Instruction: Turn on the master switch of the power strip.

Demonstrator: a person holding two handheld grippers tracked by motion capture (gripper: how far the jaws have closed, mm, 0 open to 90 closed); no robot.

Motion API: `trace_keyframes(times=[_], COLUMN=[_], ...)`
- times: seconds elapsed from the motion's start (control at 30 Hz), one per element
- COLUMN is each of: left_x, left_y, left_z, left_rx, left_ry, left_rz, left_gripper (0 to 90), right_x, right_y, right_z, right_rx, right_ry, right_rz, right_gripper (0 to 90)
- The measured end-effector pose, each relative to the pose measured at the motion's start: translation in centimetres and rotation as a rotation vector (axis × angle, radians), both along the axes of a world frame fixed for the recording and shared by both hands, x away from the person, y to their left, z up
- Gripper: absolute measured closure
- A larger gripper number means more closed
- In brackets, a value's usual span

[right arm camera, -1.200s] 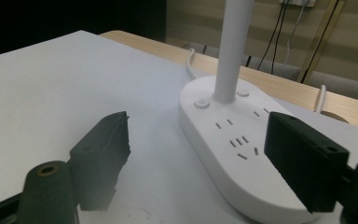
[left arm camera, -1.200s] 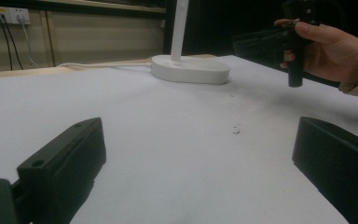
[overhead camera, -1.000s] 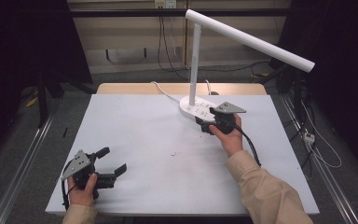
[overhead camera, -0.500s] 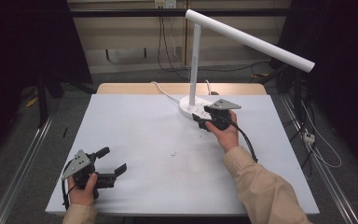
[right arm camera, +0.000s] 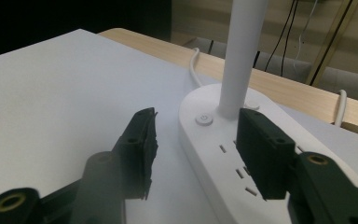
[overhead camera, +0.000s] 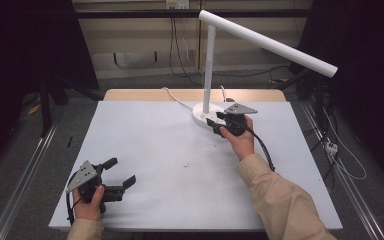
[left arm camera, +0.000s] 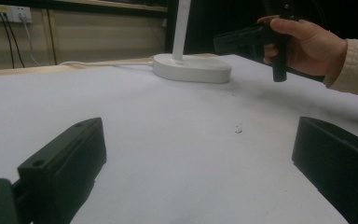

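Plastic lamp base (right arm camera: pixel 242 154), smooth, white and oval, is sitting at the matte white counter's (overhead camera: pixel 145 145) far edge; the right claw (right arm camera: pixel 193 149) is closing half-wide over its round button (right arm camera: pixel 204 119), gripping nothing.

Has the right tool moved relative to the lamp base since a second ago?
Yes, slightly: the right tool has edged left along the lamp base, toward the post. Its jaws have just been closing, with nothing gripped.

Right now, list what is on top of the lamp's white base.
On the lamp base: the white upright pole, a round power button, a second small button behind the pole, and several socket slots. The right gripper, whose jaws have just been closing, covers part of the top.
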State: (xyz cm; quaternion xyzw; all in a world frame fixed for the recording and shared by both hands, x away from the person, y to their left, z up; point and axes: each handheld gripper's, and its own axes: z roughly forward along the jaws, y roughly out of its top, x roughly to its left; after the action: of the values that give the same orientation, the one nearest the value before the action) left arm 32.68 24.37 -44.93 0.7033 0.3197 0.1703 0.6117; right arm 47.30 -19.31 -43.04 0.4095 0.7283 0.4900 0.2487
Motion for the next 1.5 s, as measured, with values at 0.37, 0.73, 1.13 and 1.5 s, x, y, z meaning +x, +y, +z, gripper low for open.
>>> trace_keyframes(times=[0.37,0.73,1.13,1.5], left_x=[0.1,0.1,0.1,0.1], left_y=[0.0,0.0,0.1,0.4], left_z=[-0.1,-0.2,-0.2,-0.2], left_rx=[0.001,-0.004,-0.003,-0.002], left_ry=[0.004,0.006,0.007,0.008], left_rz=[0.001,0.003,0.007,0.012], left_gripper=[2.6,2.6,2.6,2.6], right_x=[0.7,1.6,2.4,3.2], right_y=[0.4,0.5,1.0,1.0], right_z=[-0.2,-0.3,-0.5,-0.7], right_rx=[-0.006,-0.01,-0.024,-0.006], right_ry=[0.012,0.012,0.025,0.051], right_rz=[0.015,0.018,0.029,0.023], right_gripper=[66.1,72.1,79.1,83.8])
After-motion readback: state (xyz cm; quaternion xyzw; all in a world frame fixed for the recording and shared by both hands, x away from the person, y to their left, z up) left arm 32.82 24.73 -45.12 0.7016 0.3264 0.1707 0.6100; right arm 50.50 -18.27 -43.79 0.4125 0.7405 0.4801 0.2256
